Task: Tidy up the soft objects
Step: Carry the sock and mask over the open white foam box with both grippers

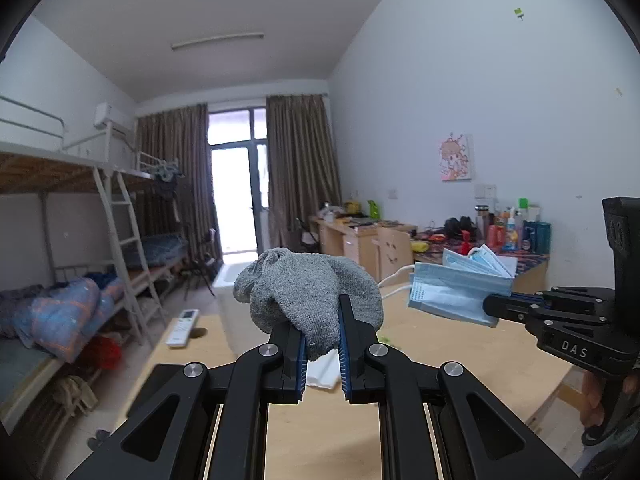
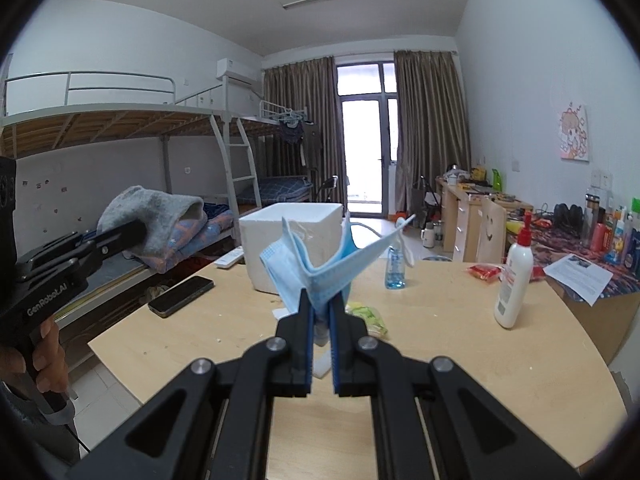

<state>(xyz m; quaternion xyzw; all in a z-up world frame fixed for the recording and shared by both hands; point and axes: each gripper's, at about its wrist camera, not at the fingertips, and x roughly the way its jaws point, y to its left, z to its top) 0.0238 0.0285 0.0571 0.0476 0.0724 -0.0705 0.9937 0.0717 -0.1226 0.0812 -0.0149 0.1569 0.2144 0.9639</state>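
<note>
A grey knitted sock (image 1: pixel 308 292) is bunched up above the wooden table (image 1: pixel 460 360), and my left gripper (image 1: pixel 322 320) is shut on its lower part. The right wrist view shows the same sock (image 2: pixel 152 216) at the left, in the left gripper (image 2: pixel 140 228). Several light blue face masks (image 2: pixel 320 264) fan upward from my right gripper (image 2: pixel 320 304), which is shut on their lower edge. In the left wrist view the masks (image 1: pixel 456 292) hang off the right gripper (image 1: pixel 490 305) at the right. Both grippers are held above the table.
A white foam box (image 2: pixel 292 240) stands at the table's far side, with a remote (image 2: pixel 229 258) and a black phone (image 2: pixel 182 290) to its left. A white lotion bottle (image 2: pixel 514 284), small spray bottle (image 2: pixel 395 266) and yellow-green packet (image 2: pixel 366 316) are on the table. Bunk beds stand at the left.
</note>
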